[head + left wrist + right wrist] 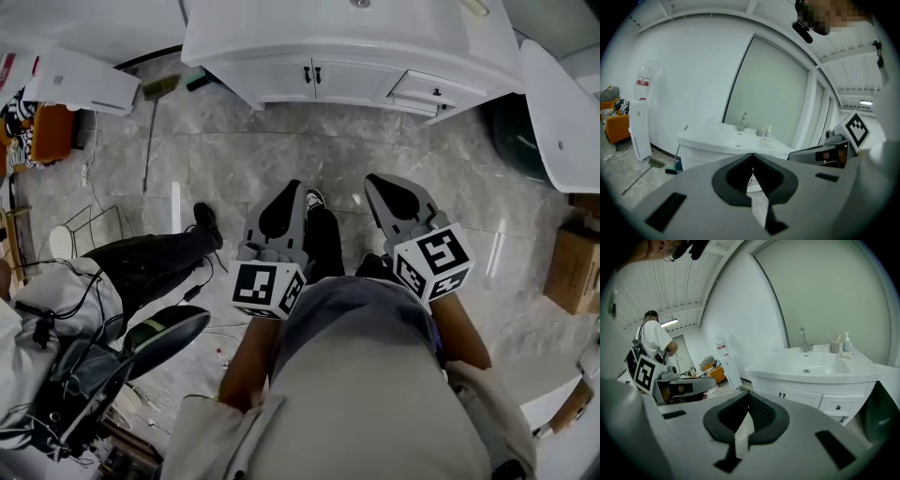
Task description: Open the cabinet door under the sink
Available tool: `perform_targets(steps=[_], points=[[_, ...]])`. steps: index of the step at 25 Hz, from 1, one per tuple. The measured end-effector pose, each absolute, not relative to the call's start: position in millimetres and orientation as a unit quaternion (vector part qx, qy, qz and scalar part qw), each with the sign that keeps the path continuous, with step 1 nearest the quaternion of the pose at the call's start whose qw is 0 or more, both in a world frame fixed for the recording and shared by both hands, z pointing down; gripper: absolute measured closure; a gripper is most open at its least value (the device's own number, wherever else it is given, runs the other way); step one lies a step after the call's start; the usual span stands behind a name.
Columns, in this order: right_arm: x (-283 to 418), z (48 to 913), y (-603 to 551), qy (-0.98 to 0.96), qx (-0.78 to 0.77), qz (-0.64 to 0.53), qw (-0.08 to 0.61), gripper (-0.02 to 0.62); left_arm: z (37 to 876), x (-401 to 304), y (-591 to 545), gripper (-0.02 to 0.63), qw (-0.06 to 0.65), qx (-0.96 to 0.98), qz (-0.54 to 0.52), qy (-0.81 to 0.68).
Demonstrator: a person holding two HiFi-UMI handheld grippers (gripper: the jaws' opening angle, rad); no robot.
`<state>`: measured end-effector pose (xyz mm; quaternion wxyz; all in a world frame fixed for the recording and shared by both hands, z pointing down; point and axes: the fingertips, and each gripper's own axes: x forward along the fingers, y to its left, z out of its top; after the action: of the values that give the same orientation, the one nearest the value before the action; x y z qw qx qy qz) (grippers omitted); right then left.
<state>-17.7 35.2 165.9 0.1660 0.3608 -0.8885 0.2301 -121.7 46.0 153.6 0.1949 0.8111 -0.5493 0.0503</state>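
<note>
Looking down in the head view: left gripper (292, 187) and right gripper (377, 182) sit side by side at waist level. Both aim at the cabinet doors (286, 79) under the sink (281, 37) and are well apart from them. Doors are closed, with the handles (312, 73) paired at the centre seam.

Left gripper view: jaw tips meet, nothing between. Sink ahead, with the faucet (743, 123) on top.

Right gripper view: jaw tips together, empty. Closed doors are below the basin, with a drawer (839, 405) to their right.
</note>
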Motion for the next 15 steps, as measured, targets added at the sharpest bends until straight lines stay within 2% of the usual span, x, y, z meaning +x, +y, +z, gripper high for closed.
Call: perform_targets(steps=[10, 15], points=[[-66, 174, -20, -0.879, 0.389, 0.223, 0.163, 0.586, 159, -163, -10, 0.604, 0.211, 0.827, 0.045, -0.519], [-78, 189, -39, -0.873, 0.4, 0.226, 0.163, 0.586, 164, -175, -25, 0.604, 0.19, 0.833, 0.059, -0.517]])
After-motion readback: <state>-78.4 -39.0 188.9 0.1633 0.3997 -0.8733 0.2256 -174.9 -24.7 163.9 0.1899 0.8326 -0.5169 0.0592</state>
